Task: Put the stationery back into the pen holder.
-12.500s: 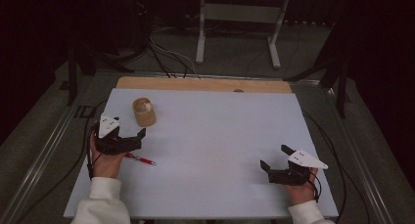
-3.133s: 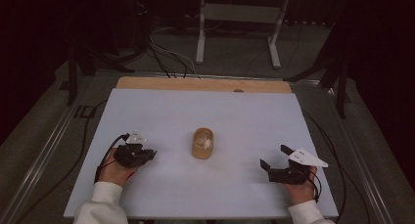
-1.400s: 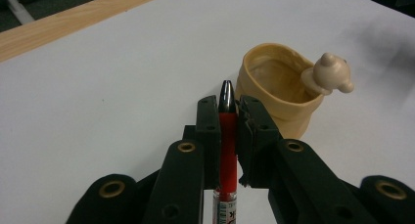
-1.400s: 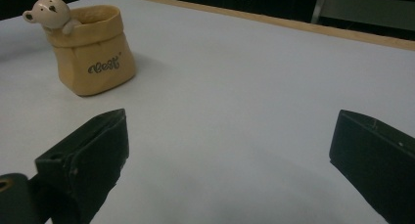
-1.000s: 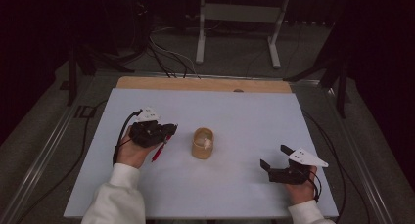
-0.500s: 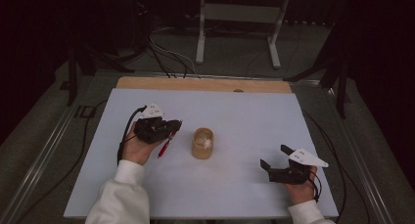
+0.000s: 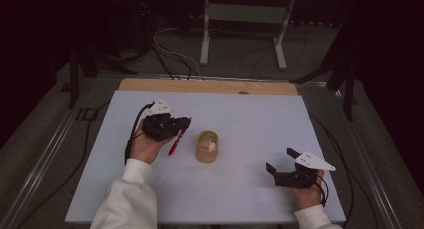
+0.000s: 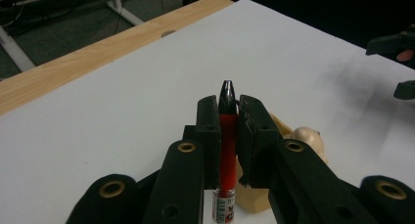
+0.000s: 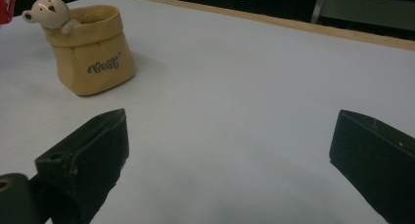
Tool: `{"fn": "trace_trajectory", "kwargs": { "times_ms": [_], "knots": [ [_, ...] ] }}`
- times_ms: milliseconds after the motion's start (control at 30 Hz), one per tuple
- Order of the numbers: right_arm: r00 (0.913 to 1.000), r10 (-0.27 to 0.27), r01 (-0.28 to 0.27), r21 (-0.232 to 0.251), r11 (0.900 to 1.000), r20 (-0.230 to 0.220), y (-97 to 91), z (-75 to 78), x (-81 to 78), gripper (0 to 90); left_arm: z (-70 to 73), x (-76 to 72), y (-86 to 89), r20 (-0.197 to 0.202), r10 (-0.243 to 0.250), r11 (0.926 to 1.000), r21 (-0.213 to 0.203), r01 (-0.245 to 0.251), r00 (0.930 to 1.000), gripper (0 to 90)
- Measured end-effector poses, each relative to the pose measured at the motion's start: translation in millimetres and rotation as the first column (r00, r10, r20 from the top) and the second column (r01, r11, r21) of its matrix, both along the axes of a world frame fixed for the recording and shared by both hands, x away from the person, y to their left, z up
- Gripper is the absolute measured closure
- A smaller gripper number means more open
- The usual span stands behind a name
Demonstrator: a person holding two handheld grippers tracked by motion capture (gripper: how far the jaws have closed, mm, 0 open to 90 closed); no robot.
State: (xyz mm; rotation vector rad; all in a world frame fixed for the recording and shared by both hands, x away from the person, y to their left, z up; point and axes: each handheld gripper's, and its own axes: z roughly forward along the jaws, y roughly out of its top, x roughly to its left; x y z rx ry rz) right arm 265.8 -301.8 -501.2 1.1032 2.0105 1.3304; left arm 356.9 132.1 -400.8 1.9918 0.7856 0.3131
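A tan, bag-shaped ceramic pot with a small cream bear figure peeking over its rim stands mid-desk; cursive lettering marks its front. The left tongs clench a glossy red plastic pen, black-tipped, lifted just beside the pot. The right tongs rest released on the white desk.

Right gripper fingers spread wide over white bench; tan bear pot beyond left finger.

Tan holder – script word, seemingly "Best"; pen label unreadable.
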Motion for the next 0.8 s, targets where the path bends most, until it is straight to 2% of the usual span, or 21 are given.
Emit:
{"fn": "trace_trajectory", "kwargs": {
  "times_ms": [500, 800],
  "knots": [
    [1.0000, 0.001, -0.001, 0.000, 1.0000, 0.000, 0.0, 0.0, 0.1, 1.7, 7.4, 10.6, -12.2, 0.000, -0.020, 0.9998, 0.001, 0.020, 0.9998, 80.9],
    [1.0000, 0.001, -0.001, 0.001, 1.0000, 0.001, -0.1, 0.2, 0.0, 1.7, 10.6, 14.9, -17.0, -0.001, -0.026, 0.9996, -0.013, 0.026, 0.9997, 80.9]
  ]
}}
